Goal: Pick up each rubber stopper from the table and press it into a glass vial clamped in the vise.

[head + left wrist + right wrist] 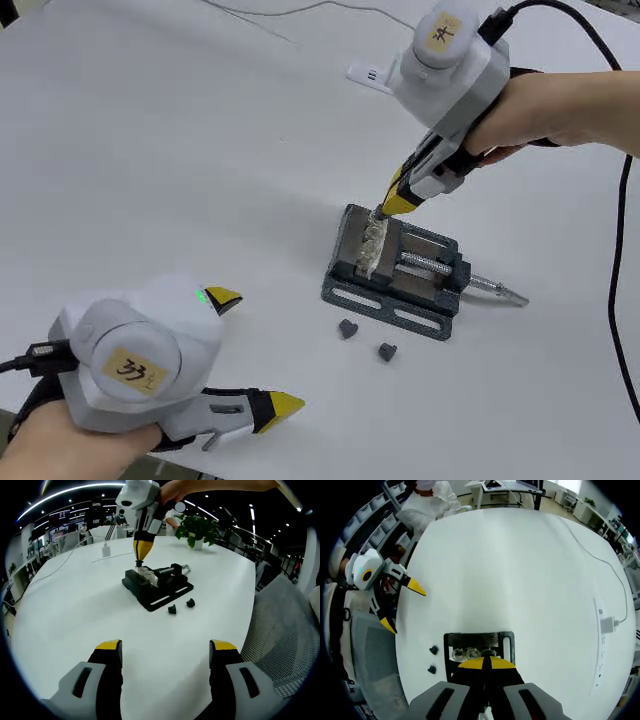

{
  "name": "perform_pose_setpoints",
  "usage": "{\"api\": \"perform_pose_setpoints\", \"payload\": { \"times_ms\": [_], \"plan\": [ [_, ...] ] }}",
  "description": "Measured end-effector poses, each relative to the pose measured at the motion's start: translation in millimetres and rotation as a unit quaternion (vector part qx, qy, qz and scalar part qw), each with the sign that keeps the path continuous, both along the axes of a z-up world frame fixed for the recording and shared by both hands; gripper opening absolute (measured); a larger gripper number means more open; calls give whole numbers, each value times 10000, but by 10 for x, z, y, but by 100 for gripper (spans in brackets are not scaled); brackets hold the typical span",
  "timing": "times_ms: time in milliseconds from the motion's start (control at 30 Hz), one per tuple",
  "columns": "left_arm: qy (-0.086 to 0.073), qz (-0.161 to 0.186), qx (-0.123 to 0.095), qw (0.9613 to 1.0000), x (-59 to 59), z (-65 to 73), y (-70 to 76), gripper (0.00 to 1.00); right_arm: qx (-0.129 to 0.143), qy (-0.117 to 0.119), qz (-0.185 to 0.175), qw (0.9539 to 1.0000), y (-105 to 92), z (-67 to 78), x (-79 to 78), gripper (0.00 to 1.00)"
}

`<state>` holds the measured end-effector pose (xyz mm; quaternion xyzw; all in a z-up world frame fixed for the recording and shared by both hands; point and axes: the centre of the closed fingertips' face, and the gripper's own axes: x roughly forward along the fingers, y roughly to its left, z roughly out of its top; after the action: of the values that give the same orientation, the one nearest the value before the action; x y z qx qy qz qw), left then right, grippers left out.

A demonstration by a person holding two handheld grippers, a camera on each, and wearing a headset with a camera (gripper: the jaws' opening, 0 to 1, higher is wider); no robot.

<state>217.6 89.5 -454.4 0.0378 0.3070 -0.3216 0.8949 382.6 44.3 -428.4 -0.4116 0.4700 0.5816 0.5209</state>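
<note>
A dark vise [432, 283] [165, 591] [506, 641] clamps clear glass vials [374, 245] [464, 653] in a row. My right gripper [384, 211] [141, 558] [486, 660] is shut, its yellow tips down on the far vial, where a small dark stopper [381, 214] shows right under them. Two grey rubber stoppers [347, 328] [387, 351] [172, 609] [190, 602] [434, 650] [432, 669] lie on the white table in front of the vise. My left gripper [252, 350] [166, 650] [402, 607] hovers open and holds nothing, well short of the stoppers.
A white charger block [368, 73] [105, 550] [606, 625] with a thin cable lies at the table's far side. The vise's screw handle [497, 291] sticks out to the right. A black cable [618, 270] trails from the right gripper. A person in white [429, 502] sits beyond the table.
</note>
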Motion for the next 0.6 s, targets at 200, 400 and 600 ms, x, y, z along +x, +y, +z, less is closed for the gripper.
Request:
{"api": "perform_pose_setpoints", "payload": {
  "times_ms": [200, 400, 600],
  "plan": [
    [-14, -5, -6, 10000, 15, 11, -11, 69, -145, -40, 74, 9999, -9, -6, -11, 0],
    [-3, 26, -14, 10000, 20, 6, 3, 69, -274, -61, 114, 9995, -10, -9, -33, 0],
    [11, 46, -27, 10000, 15, 0, 0, 69, -206, 71, -136, 9997, -23, -22, -15, 0]
  ]
}}
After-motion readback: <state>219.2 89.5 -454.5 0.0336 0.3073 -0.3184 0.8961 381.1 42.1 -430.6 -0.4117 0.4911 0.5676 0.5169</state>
